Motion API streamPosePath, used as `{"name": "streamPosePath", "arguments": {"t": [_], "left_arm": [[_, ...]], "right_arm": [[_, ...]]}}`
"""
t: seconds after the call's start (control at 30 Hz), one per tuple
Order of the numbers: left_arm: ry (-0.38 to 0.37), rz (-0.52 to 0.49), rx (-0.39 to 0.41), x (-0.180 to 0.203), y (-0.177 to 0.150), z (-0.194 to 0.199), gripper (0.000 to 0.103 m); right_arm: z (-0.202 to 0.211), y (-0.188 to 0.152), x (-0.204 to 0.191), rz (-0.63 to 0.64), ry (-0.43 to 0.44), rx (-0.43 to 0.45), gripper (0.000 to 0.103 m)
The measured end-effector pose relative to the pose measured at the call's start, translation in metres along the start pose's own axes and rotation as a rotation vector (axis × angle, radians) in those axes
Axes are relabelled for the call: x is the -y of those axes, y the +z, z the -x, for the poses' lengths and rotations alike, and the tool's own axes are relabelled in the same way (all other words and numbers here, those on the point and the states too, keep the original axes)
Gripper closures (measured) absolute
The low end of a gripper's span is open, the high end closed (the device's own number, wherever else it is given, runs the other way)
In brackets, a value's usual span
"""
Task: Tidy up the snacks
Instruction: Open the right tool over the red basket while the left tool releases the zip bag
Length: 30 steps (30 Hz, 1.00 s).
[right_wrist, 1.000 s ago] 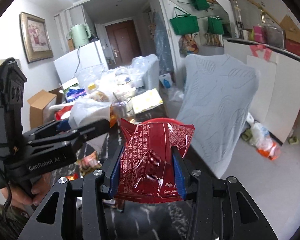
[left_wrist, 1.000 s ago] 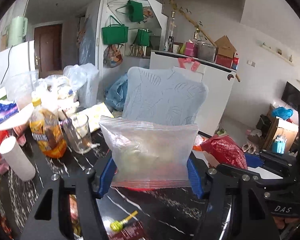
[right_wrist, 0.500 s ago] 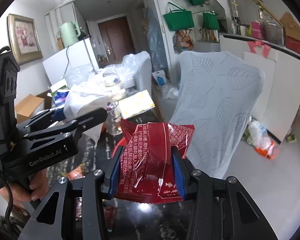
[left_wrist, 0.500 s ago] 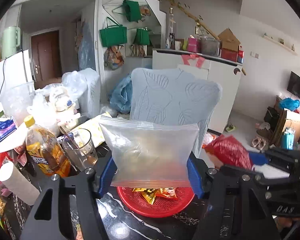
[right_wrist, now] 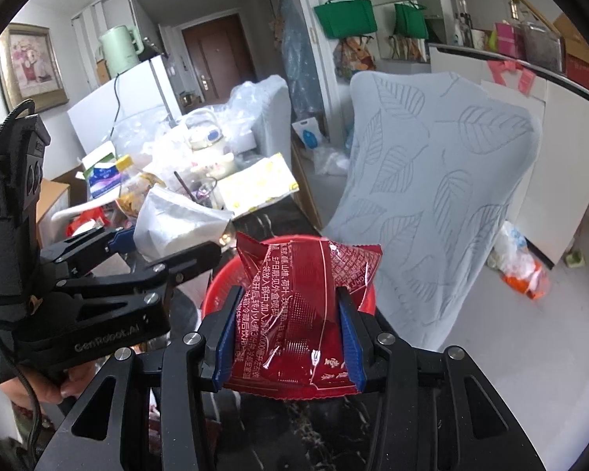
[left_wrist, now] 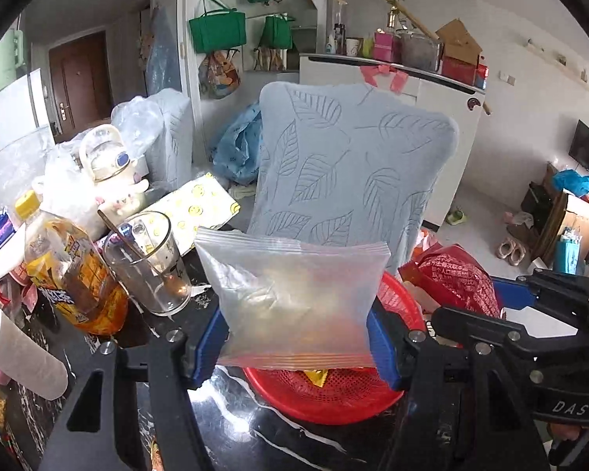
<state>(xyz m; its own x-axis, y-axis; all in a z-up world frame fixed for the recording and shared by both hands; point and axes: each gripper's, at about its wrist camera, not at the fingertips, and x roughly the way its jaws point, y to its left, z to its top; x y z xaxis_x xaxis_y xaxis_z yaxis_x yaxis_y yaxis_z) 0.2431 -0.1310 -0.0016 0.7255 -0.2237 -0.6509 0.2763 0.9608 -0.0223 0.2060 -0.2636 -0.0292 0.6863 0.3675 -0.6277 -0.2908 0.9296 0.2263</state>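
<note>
STATUS. Left gripper (left_wrist: 298, 343): jaws clamped on a clear zip bag (left_wrist: 294, 302), held upright above the red mesh basket (left_wrist: 333, 400). Right gripper (right_wrist: 286, 337): jaws clamped on a red foil snack packet (right_wrist: 302, 314), also over the basket (right_wrist: 216, 286).

RISKS (est.)
- Both grippers converge on one basket; frames sit close, so collision is likely w/o staggered release.
- Zip bag is wide and limp. If dropped off-centre it may drape over the rim and slide onto the black marble table (left_wrist: 231, 412).
- Glass w/ spoon (left_wrist: 149, 263) and orange drink bottle (left_wrist: 70, 274) stand near the left gripper; a sideways swing could tip them.
- Foil packet is slick and may pivot in the pads.

NOT VISIBLE
- Basket contents: mostly masked by the bags; only a gold wrapper (left_wrist: 316, 376) shows.
- Zip bag contents: cloudy, unidentifiable.
- Height above the basket: not determinable.
</note>
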Motion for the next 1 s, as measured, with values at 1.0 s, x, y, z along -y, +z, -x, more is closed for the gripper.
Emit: {"name": "streamPosePath", "arguments": {"t": [1.0], "left_arm": [[0.115, 0.100, -0.137, -0.036, -0.002, -0.023, 0.022]], "right_arm": [[-0.051, 0.008, 0.006, 0.009, -0.095, -0.111, 0.042]]}}
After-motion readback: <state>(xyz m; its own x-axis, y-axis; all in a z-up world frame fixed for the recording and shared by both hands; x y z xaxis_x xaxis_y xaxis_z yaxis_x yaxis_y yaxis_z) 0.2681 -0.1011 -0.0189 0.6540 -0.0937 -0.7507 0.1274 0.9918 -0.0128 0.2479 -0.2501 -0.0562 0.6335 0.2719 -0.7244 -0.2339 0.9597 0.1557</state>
